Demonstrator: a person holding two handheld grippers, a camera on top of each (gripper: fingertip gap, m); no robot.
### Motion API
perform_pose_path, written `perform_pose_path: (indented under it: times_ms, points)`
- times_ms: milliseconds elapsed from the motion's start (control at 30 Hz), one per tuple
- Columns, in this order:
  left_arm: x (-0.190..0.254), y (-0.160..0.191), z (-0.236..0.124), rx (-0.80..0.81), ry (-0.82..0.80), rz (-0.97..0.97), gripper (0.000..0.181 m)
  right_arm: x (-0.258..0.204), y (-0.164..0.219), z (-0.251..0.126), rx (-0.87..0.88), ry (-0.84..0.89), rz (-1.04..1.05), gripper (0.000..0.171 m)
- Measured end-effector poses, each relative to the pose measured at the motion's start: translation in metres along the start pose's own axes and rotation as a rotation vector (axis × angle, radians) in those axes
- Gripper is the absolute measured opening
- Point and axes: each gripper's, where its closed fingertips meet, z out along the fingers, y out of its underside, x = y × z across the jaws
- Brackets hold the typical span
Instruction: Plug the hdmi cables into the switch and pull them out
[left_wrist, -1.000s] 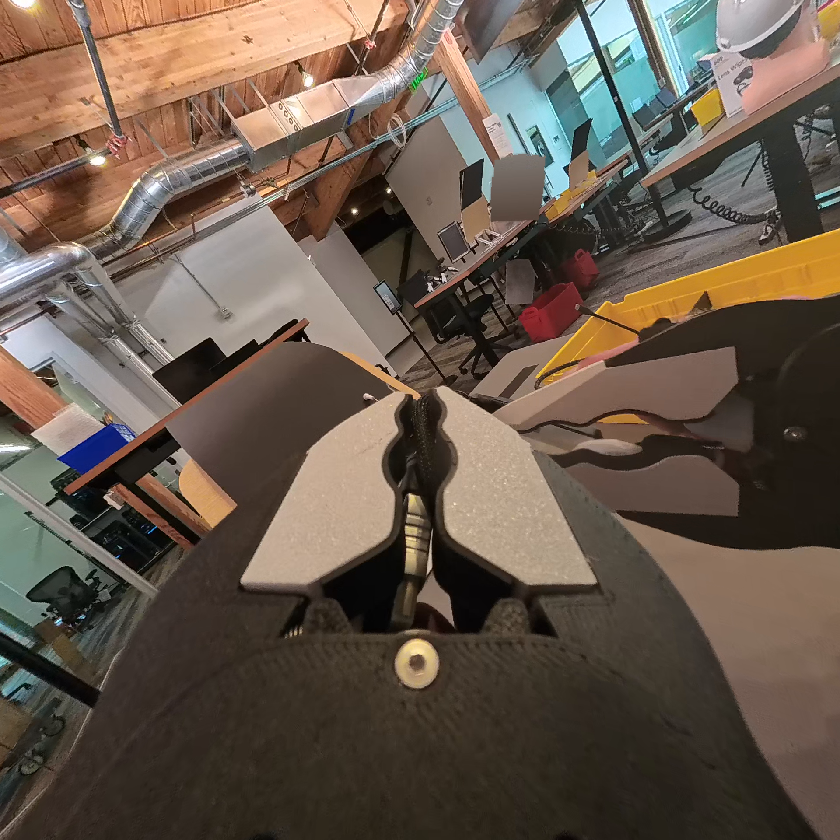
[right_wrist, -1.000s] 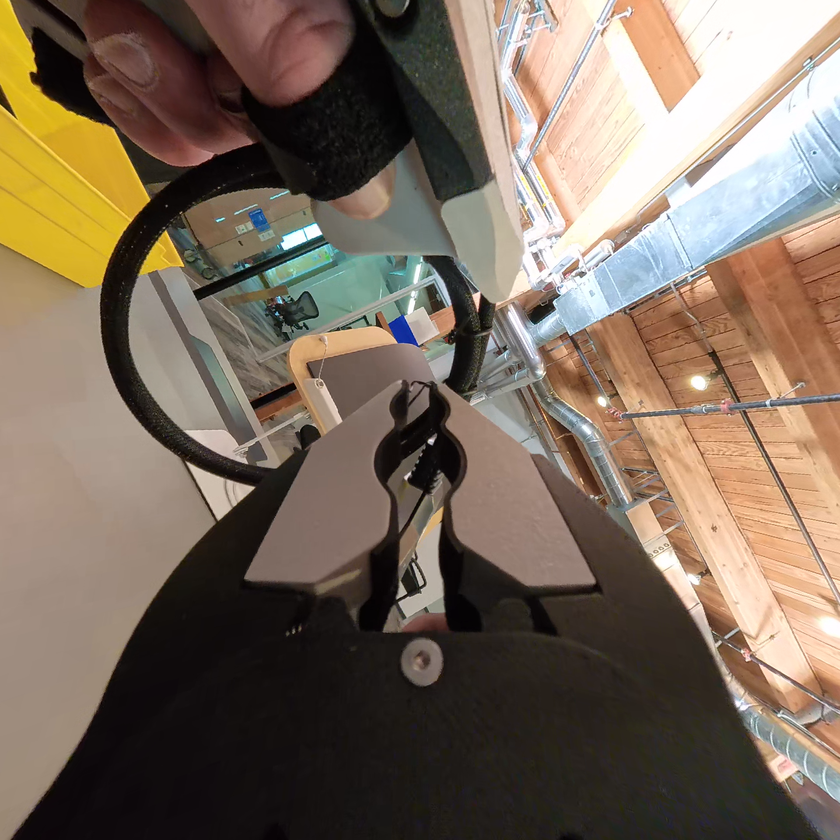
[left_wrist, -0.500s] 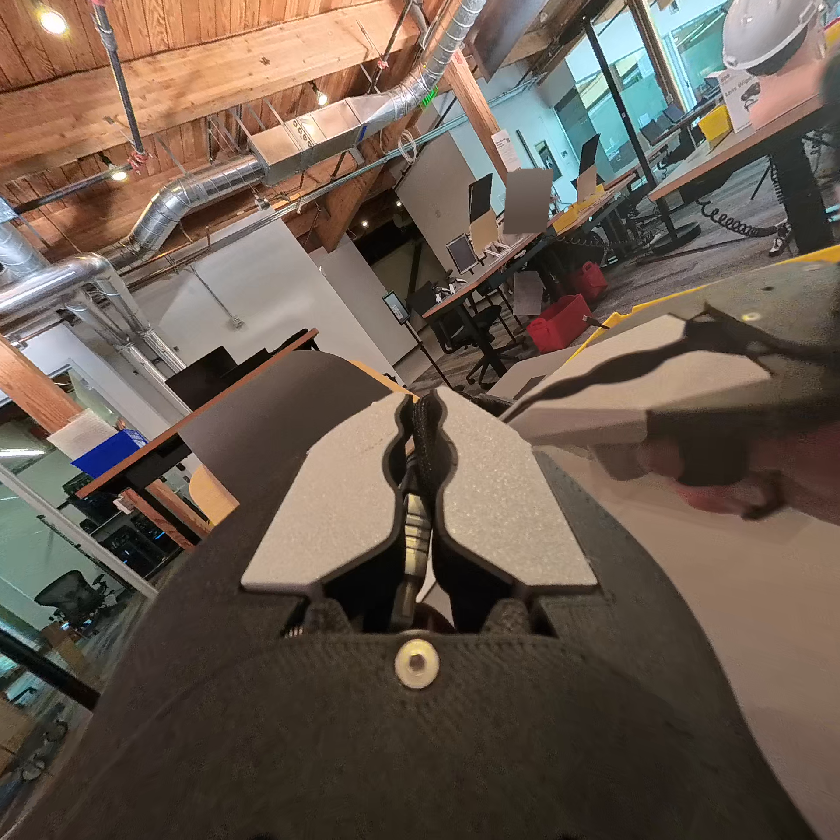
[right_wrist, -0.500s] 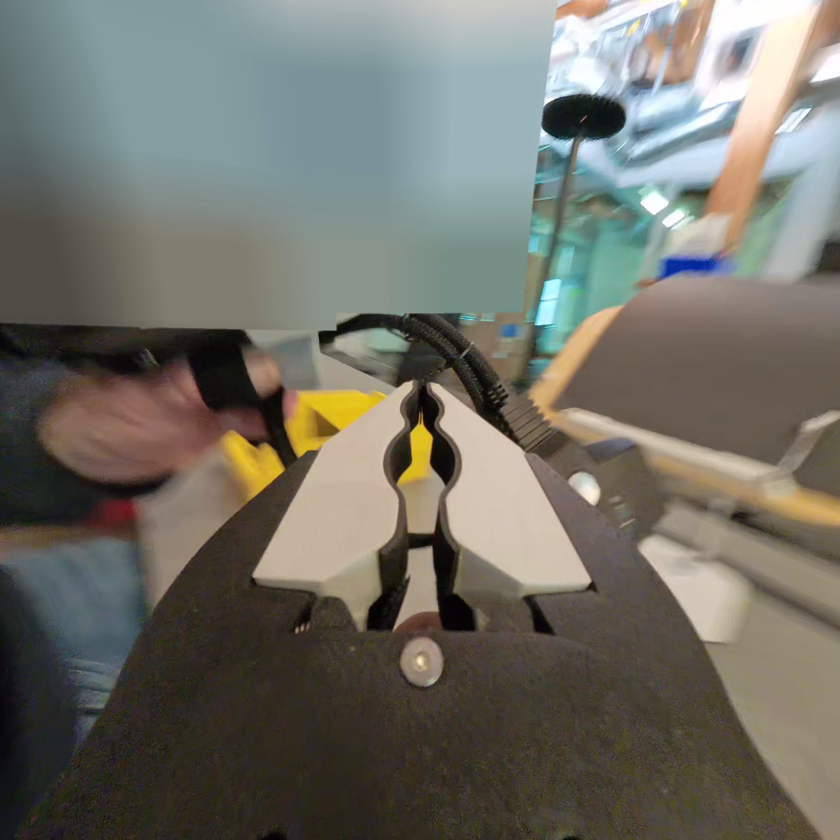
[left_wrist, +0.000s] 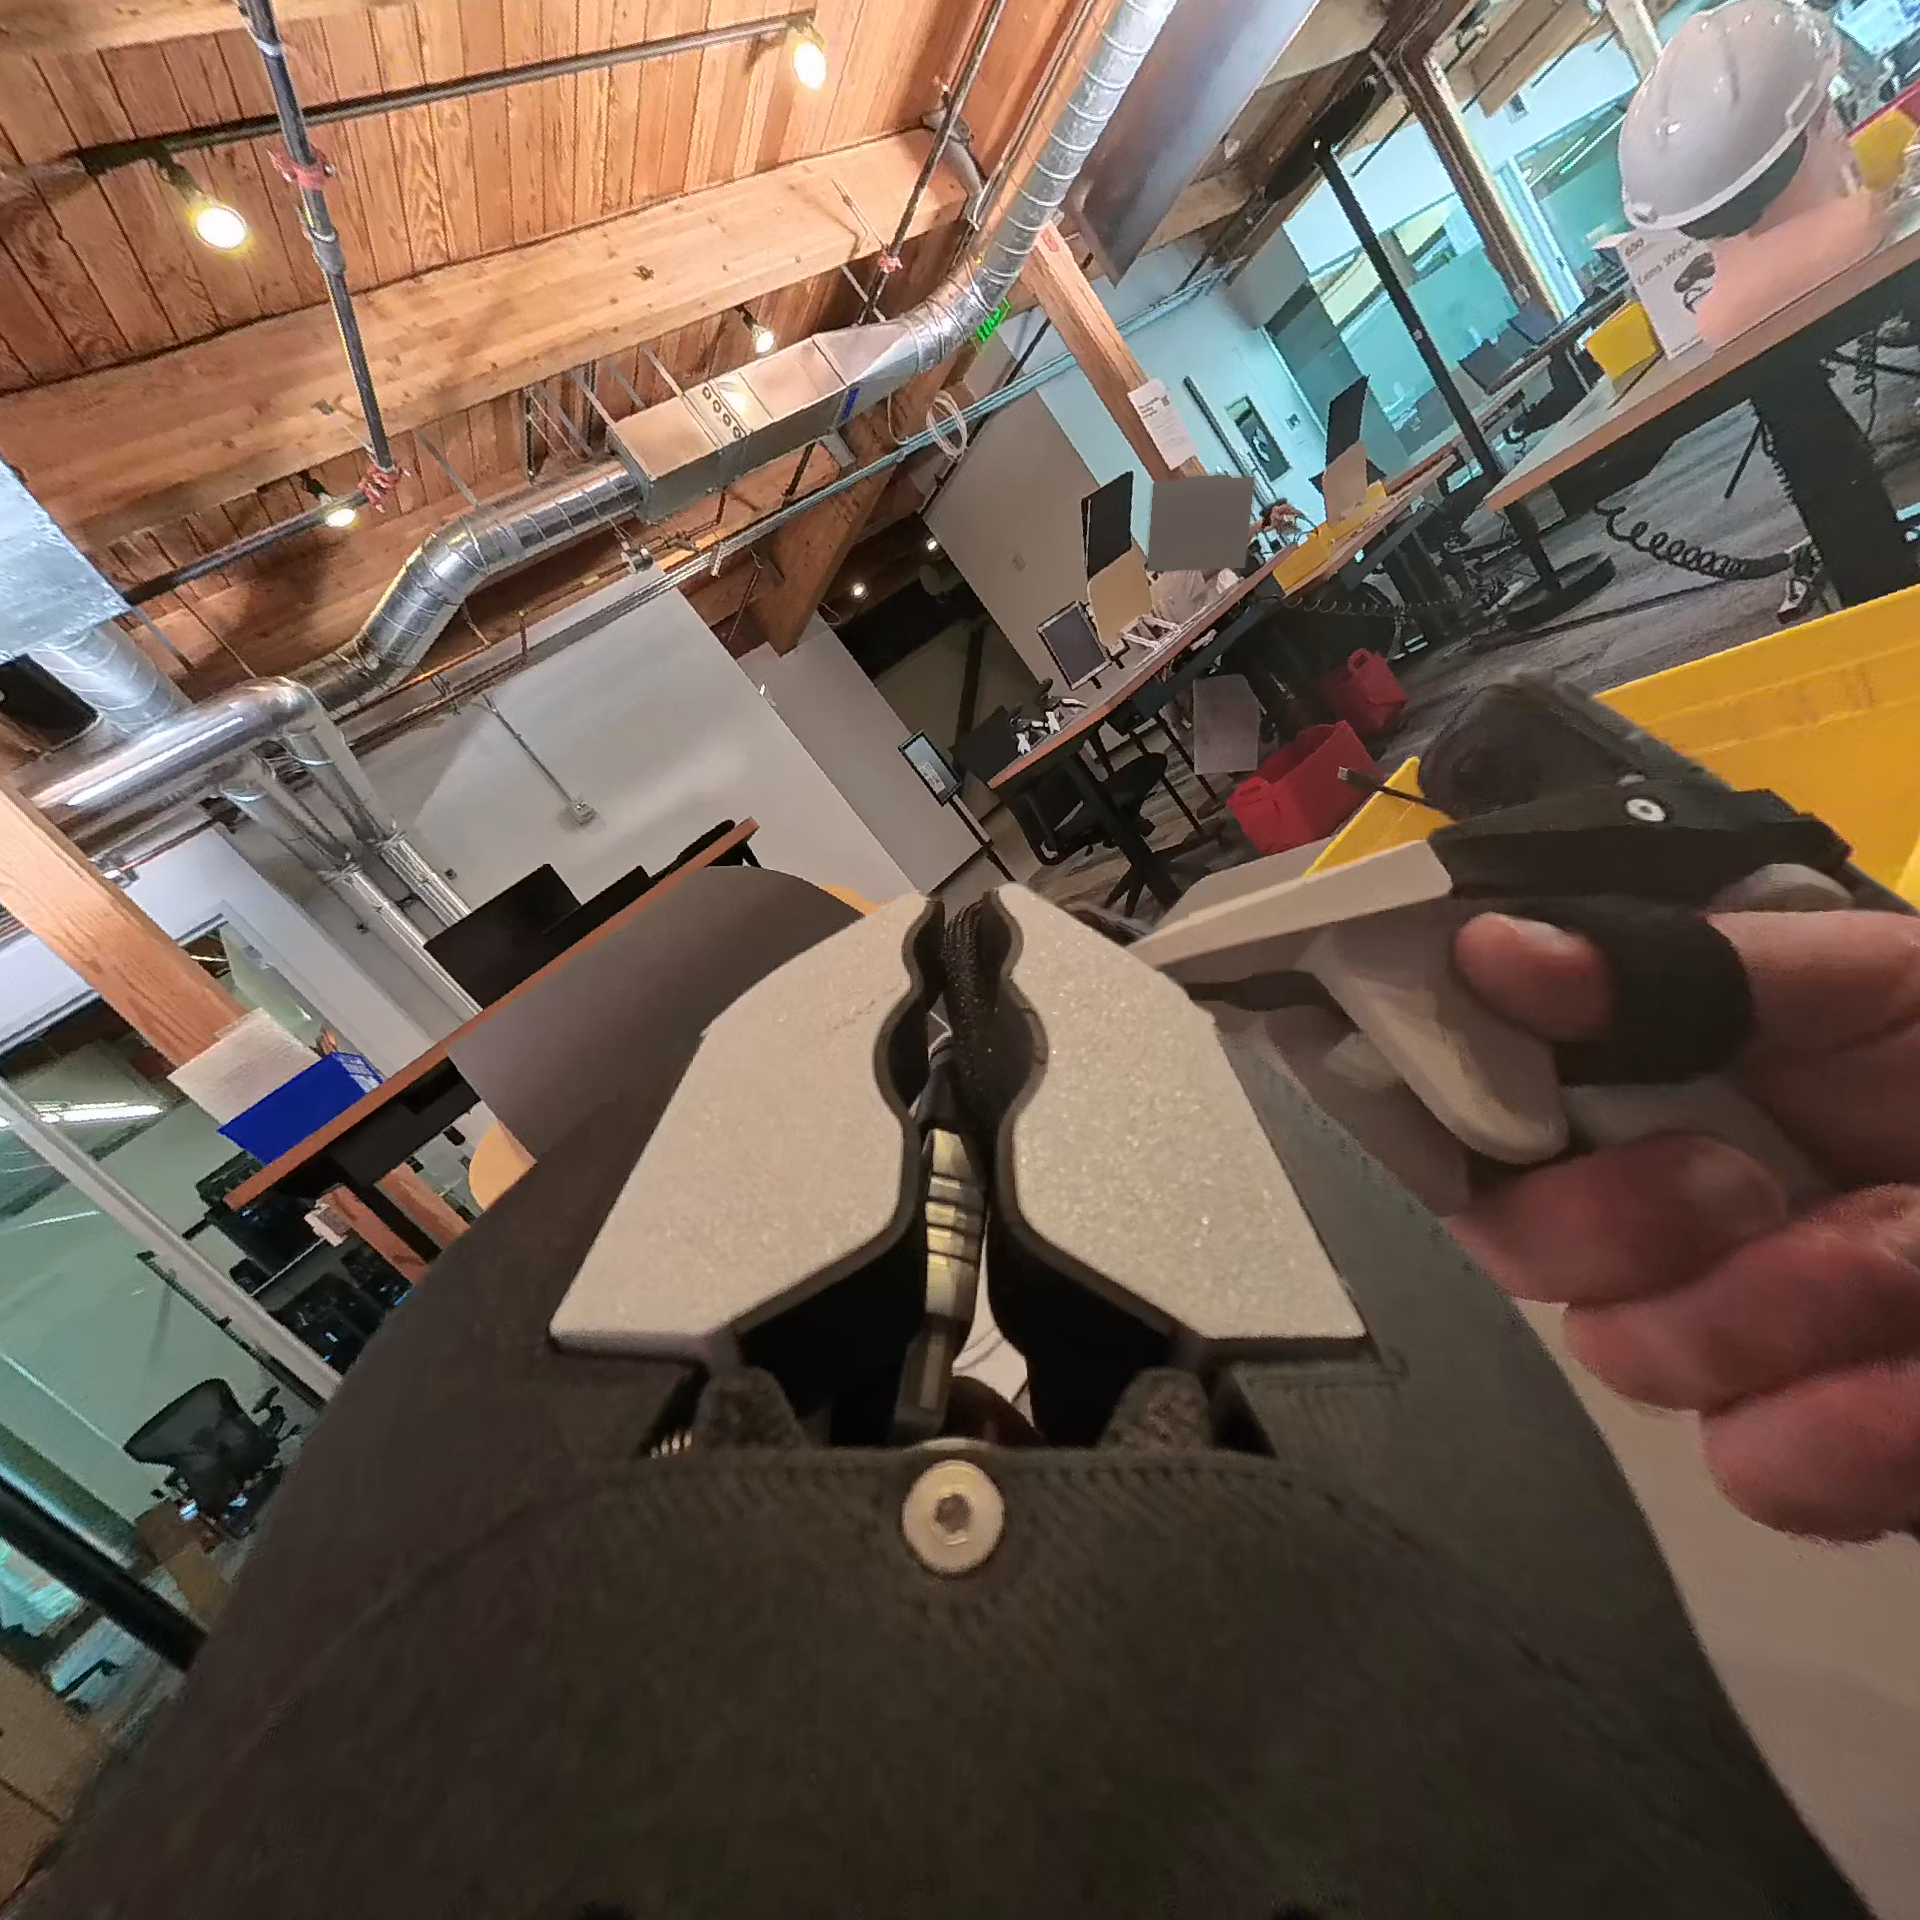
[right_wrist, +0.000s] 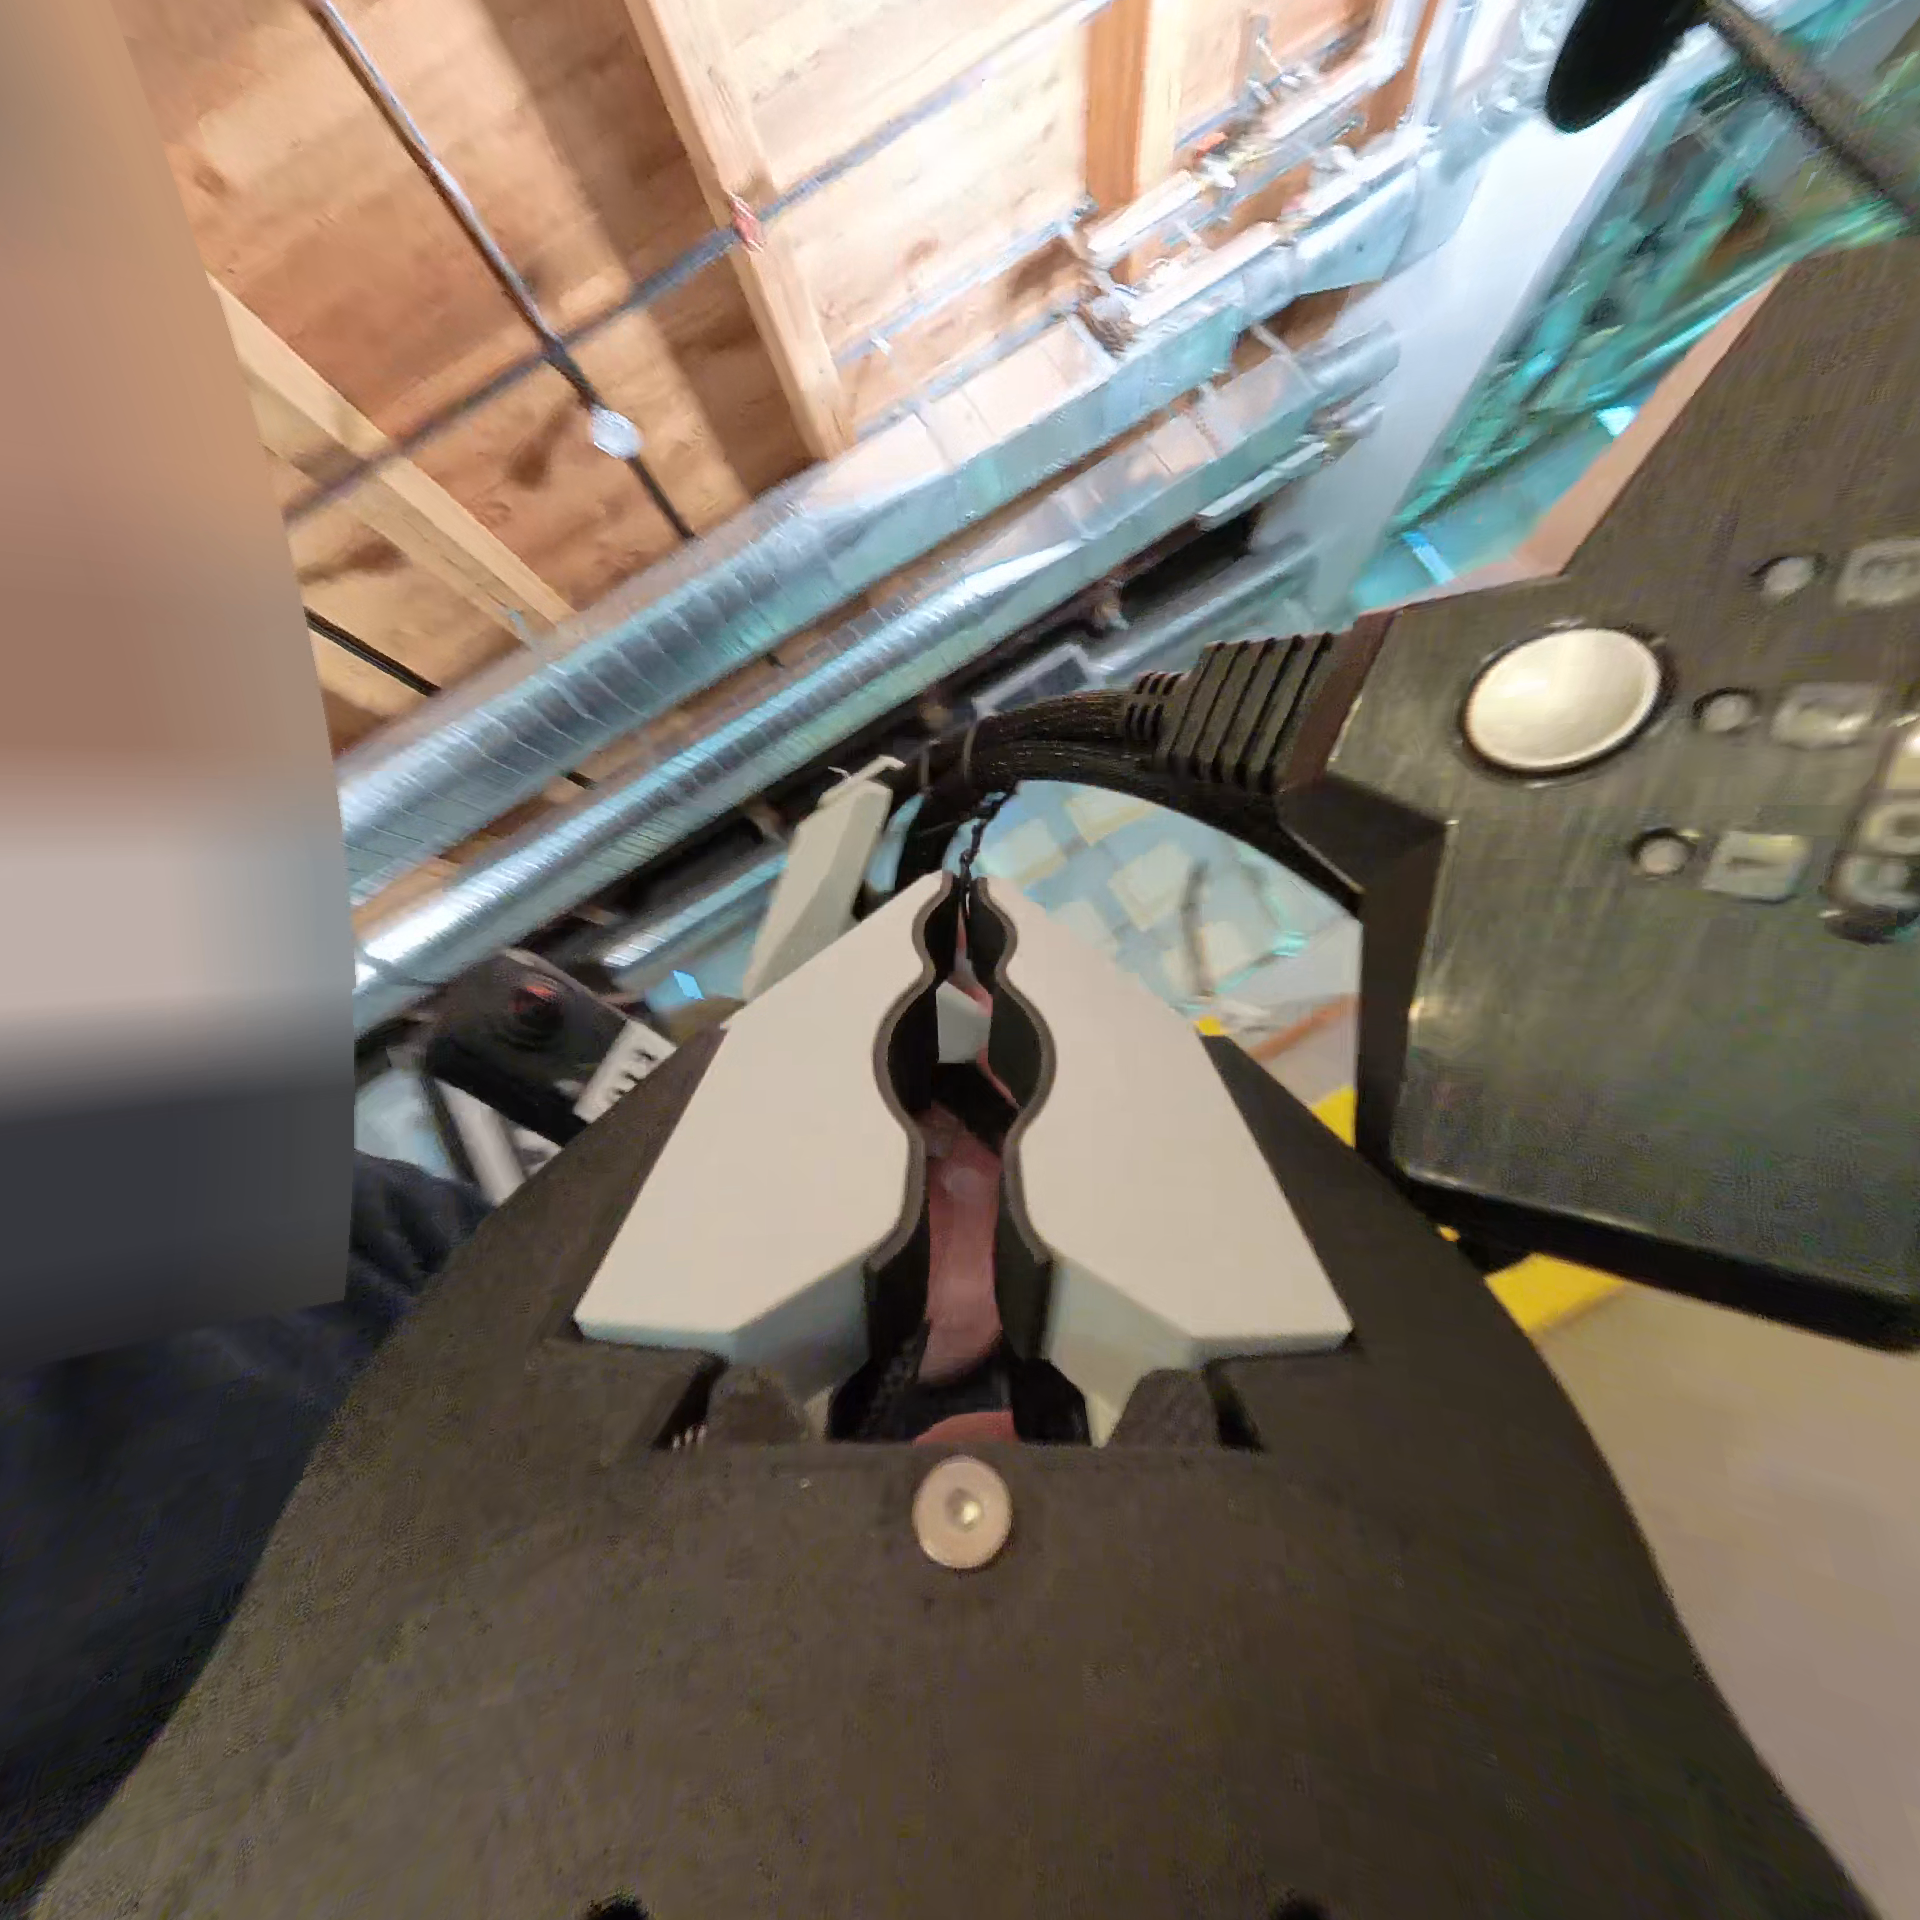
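Right wrist view now shows the black HDMI switch box (right_wrist: 1662, 935) with a black braided cable (right_wrist: 1049, 727) plugged in, right fingers (right_wrist: 1132, 1132) closed and empty beside it, having released, while left fingers (left_wrist: 1132, 1153) grip another braided cable (left_wrist: 966, 987).

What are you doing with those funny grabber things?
A person holds a grabber in each hand. The left gripper is clamped shut on a black braided cable, its metal plug sitting between the fingers. The right gripper looks nearly closed, with only a thin black thread at its tip. Beside it is a black switch box with a cable plug pushed into its side. A yellow bin sits behind.
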Motion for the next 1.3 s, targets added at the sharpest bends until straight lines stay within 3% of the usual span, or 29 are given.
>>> perform_pose_path:
  times_ms: [133,333,433,533,767,1067,1300]
  points:
    - [-0.007,0.005,0.002,-0.022,-0.005,-0.033,0.005,0.015,0.010,-0.003,-0.158,0.203,-0.372,0.019]
    - [-0.008,0.008,0.005,-0.049,-0.003,-0.044,0.005,0.013,-0.004,-0.005,-0.382,0.572,-1.503,0.018]
    - [-0.008,0.008,0.006,-0.058,-0.003,-0.054,0.005,0.017,-0.004,0.000,-0.488,0.651,-1.819,0.023]
    - [-0.009,0.007,0.005,-0.063,-0.003,-0.052,0.005,0.020,-0.001,0.000,-0.496,0.651,-1.953,0.023]
    - [-0.008,0.011,0.006,-0.080,0.010,-0.059,0.005,0.016,-0.010,-0.002,-0.443,0.649,-1.986,0.019]
    - [-0.005,0.016,0.009,-0.110,0.019,-0.053,0.005,0.012,0.000,0.002,-0.512,0.541,-2.158,0.019]
    - [-0.003,0.016,0.008,-0.115,0.023,-0.040,0.005,0.017,-0.002,0.006,-0.525,0.559,-2.175,0.000]
